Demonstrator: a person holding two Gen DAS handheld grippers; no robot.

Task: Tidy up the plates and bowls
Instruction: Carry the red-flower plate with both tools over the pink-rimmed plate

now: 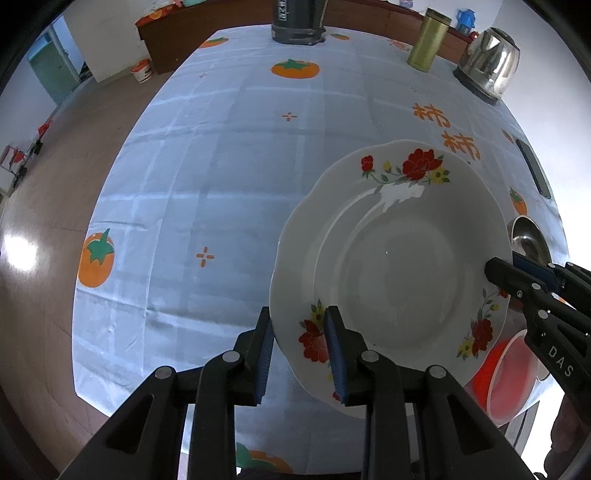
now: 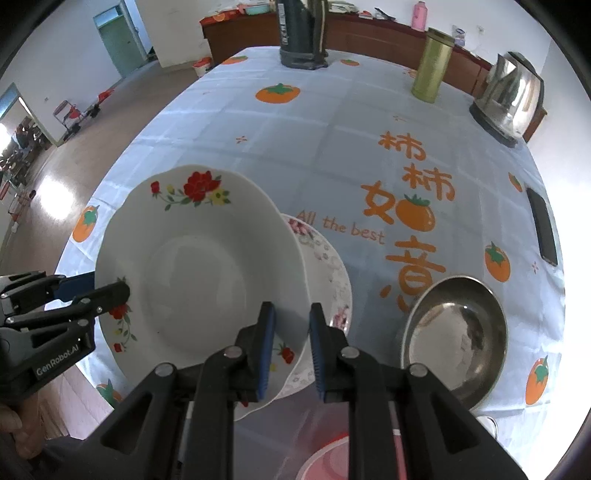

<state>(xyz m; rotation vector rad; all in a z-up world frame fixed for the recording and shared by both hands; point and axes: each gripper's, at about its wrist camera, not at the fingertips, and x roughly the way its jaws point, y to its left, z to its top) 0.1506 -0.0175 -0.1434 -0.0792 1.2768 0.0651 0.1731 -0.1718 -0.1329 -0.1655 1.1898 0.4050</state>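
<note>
A white plate with red flowers (image 1: 391, 273) (image 2: 199, 269) is held above the table, tilted. My left gripper (image 1: 299, 350) is shut on its near-left rim; it shows at the left of the right wrist view (image 2: 96, 286). My right gripper (image 2: 291, 347) is shut on the opposite rim; it shows at the right of the left wrist view (image 1: 506, 273). Under the plate lies a second plate with pink flowers (image 2: 328, 269). A steel bowl (image 2: 454, 332) (image 1: 528, 236) sits to its right. A red plastic bowl (image 1: 506, 380) (image 2: 328, 461) is near the front edge.
The table has a blue cloth with orange persimmons (image 1: 221, 177). At the back stand a dark jug (image 1: 297, 22), a gold canister (image 1: 428, 40) and a steel kettle (image 1: 487, 62). A black phone (image 2: 541, 225) lies at the right edge.
</note>
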